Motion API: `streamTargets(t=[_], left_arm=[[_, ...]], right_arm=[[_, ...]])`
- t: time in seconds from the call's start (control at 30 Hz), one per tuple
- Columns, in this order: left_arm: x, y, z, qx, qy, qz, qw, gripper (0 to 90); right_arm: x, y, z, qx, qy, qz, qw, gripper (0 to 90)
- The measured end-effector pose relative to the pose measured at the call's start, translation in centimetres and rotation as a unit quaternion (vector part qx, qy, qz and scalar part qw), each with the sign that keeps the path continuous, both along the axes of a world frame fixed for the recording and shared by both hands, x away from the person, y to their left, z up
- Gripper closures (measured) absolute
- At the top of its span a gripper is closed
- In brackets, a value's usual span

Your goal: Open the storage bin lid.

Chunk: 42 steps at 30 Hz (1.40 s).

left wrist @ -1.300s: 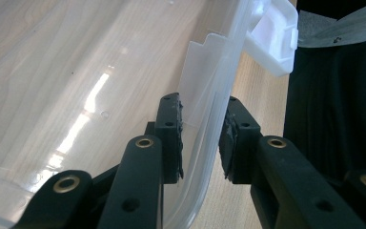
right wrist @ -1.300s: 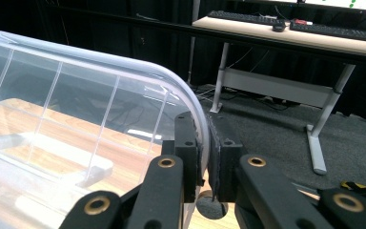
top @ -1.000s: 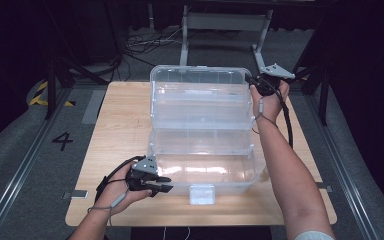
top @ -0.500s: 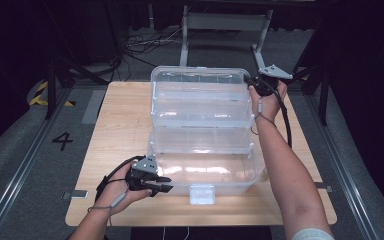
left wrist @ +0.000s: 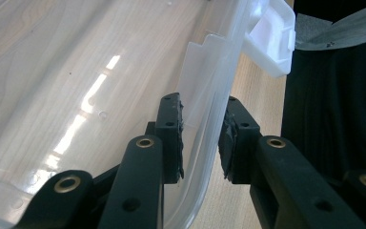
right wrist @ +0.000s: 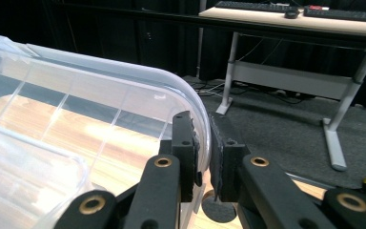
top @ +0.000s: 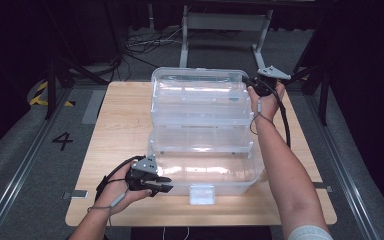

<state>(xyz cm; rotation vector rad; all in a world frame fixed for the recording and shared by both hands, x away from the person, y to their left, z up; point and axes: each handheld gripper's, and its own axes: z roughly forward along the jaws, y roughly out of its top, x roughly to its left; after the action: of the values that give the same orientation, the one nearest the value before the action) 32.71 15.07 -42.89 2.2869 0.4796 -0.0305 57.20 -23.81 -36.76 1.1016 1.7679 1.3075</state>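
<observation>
A large clear plastic bin [top: 207,172] lies on the wooden table, its white latch [top: 202,194] at the front middle. Its clear ribbed lid [top: 200,105] stands raised and tilted behind it. My left gripper [top: 161,184] is at the bin's front left corner. In the left gripper view its jaws straddle the bin's front rim [left wrist: 205,119], one pad inside, one outside, closed on it. My right gripper [top: 254,83] is at the lid's far right corner. In the right gripper view its pads pinch the lid's curved rim [right wrist: 203,129].
The wooden table [top: 115,130] has bare strips left, right and in front of the bin. Grey floor with rails runs along both sides. A white-legged desk [right wrist: 286,76] and loose cables stand behind the table. A floor mark "4" [top: 62,141] is at the left.
</observation>
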Motion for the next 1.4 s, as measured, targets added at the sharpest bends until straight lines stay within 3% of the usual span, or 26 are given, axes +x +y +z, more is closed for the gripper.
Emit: streamTargets(t=[1.4], left_arm=[[0.0,0.1,0.0,-0.005,0.003,-0.002,1.0000,72.5]], right_arm=[[2.2,-0.3,-3.5,-0.004,0.027,0.010,0.9996,81.3]])
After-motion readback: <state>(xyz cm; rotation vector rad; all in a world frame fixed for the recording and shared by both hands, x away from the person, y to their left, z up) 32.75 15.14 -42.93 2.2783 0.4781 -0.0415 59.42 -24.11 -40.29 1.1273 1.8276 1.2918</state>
